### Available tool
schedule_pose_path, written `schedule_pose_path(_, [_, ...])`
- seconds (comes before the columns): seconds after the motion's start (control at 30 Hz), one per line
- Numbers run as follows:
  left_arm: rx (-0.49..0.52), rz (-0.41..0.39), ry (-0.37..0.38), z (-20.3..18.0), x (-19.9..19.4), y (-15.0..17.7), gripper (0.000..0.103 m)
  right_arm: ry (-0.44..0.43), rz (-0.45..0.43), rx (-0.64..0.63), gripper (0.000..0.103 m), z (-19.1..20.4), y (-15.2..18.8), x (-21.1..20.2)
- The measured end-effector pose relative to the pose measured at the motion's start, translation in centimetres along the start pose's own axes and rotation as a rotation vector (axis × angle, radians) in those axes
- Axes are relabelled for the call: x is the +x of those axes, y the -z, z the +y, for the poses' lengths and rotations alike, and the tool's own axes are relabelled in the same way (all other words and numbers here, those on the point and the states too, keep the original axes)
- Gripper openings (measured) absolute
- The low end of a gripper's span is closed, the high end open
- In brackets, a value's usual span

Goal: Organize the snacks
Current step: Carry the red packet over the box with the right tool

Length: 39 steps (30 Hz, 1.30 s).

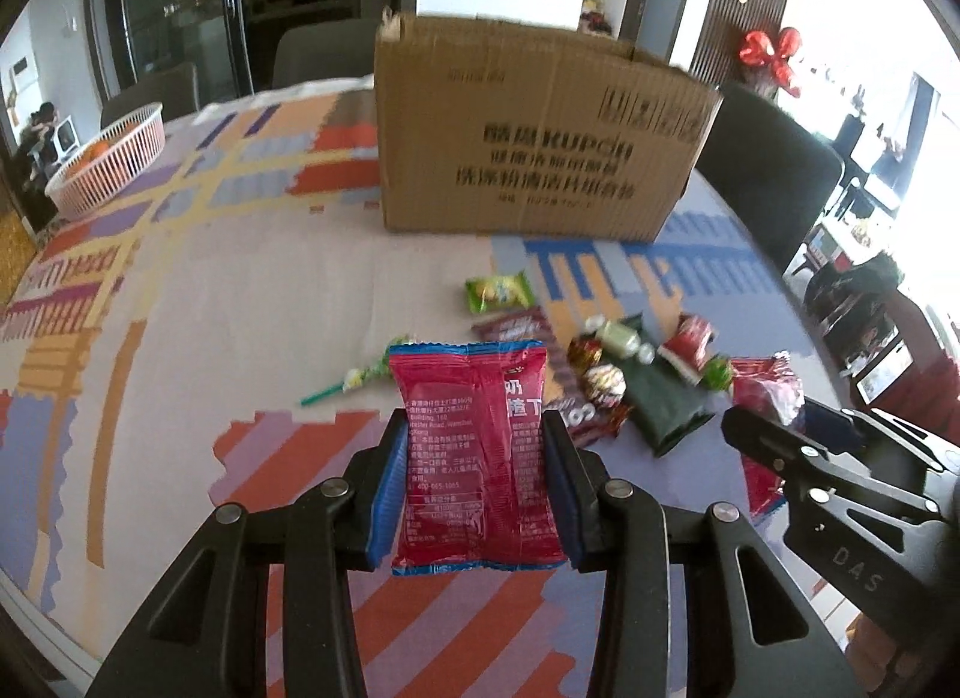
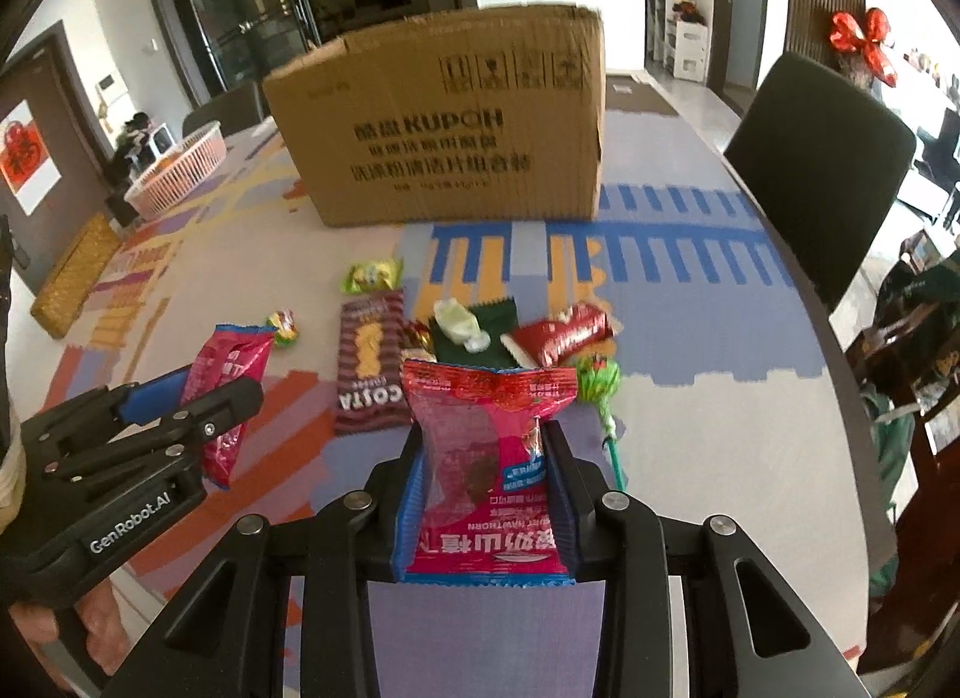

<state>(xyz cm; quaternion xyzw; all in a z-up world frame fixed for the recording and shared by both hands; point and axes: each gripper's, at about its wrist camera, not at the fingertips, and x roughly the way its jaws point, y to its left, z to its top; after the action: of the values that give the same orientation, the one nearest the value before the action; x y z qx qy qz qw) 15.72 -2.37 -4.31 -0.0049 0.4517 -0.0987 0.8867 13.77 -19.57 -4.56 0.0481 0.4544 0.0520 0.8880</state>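
Note:
My left gripper (image 1: 474, 428) is shut on a red snack packet with blue edges (image 1: 474, 458) and holds it above the table. My right gripper (image 2: 486, 434) is shut on a similar red hawthorn packet (image 2: 486, 458). Each gripper shows in the other's view: the right one (image 1: 780, 428) at the right, the left one (image 2: 198, 398) at the left. A pile of loose snacks lies ahead: a green packet (image 1: 498, 290), a brown Costa packet (image 2: 369, 362), a dark green packet (image 1: 660, 398), a red packet (image 2: 564, 332), wrapped candies (image 1: 606, 380). A large cardboard box (image 1: 534, 134) stands behind them.
A pink basket (image 1: 108, 158) with orange fruit stands at the far left of the patterned tablecloth (image 1: 210, 290). A green lollipop (image 2: 600, 392) lies near my right gripper. Dark chairs (image 2: 822, 158) stand at the table's right and far edges.

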Motion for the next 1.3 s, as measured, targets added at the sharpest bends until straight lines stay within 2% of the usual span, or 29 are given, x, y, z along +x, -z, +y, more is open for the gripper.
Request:
schedule_pose_path(0.27, [0.007, -0.077, 0.028, -0.8, -2.2, -2.5, 0.041, -0.012, -0.085, -0.008, 0.036, -0.2, -2.5, -2.0])
schedule_pose_path(0.8, [0.045, -0.266, 0.017, -1.5, -6.2, -9.4, 0.041, -0.019, -0.308, -0.052, 0.036, 0.5, -9.8, -6.5])
schedule_pose_path(1.1, [0.066, -0.332, -0.003, -1.0, -7.3, -13.4, 0.041, 0.012, -0.381, -0.071, 0.036, 1.1, -13.4, -7.5])
schedule_pose_path(1.3, [0.104, -0.357, -0.009, -1.1, -7.3, -16.1, 0.041, 0.001, -0.394, -0.073, 0.036, 1.2, -16.3, -7.4])
